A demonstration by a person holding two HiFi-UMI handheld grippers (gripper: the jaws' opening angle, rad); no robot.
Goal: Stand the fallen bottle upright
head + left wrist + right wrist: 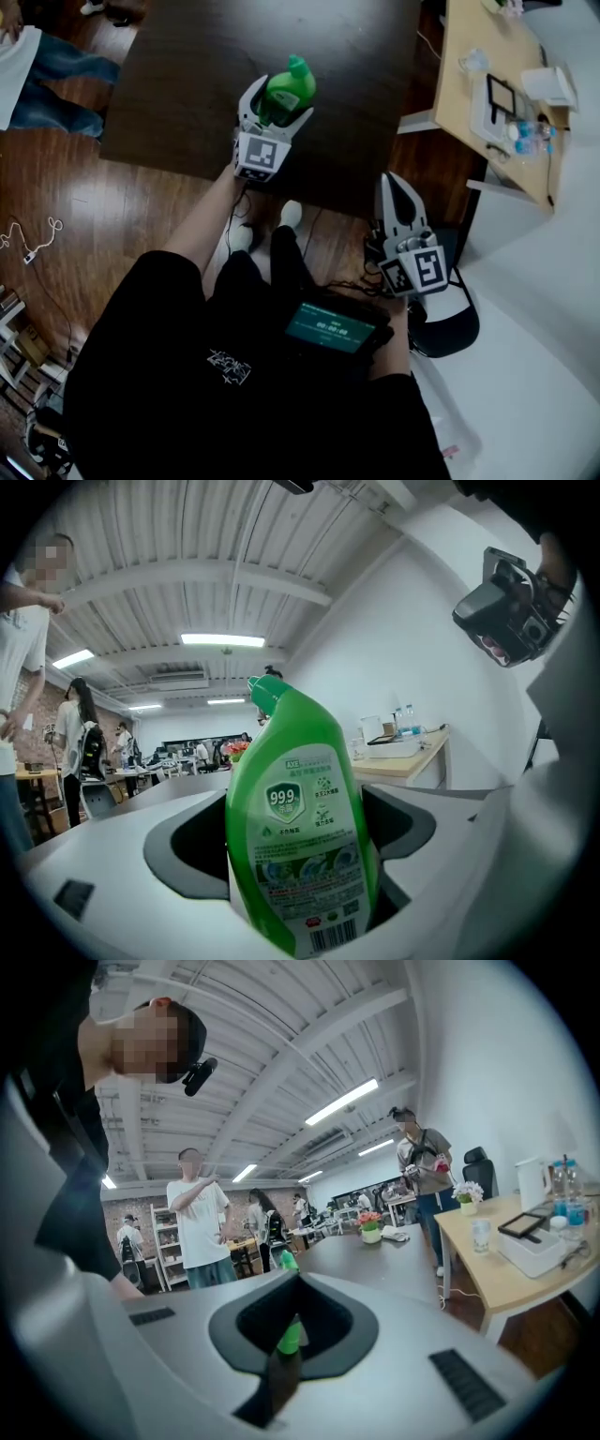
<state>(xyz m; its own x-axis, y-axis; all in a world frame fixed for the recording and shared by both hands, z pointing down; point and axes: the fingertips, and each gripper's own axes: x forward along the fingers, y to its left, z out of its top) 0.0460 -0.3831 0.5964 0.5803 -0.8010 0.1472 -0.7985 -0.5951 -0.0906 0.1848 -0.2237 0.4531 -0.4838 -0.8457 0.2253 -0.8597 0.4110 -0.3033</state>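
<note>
Green bottle (286, 89) clamped in left gripper (279, 101), over dark table (187, 75), right gripper (394, 183) closed empty, well apart

The head view is dim and underexposed. Both gripper views warp toward black round edges; ceiling strip lights (222, 640) glare above the left gripper (295, 832).

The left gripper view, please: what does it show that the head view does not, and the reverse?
Only the left gripper view shows the green bottle's printed label and barcode, and the ceiling lights. Only the head view shows the right gripper, jaws together and empty, held clear of the dark table. Both show the left gripper shut on the green bottle, and the light wooden desk.
</note>
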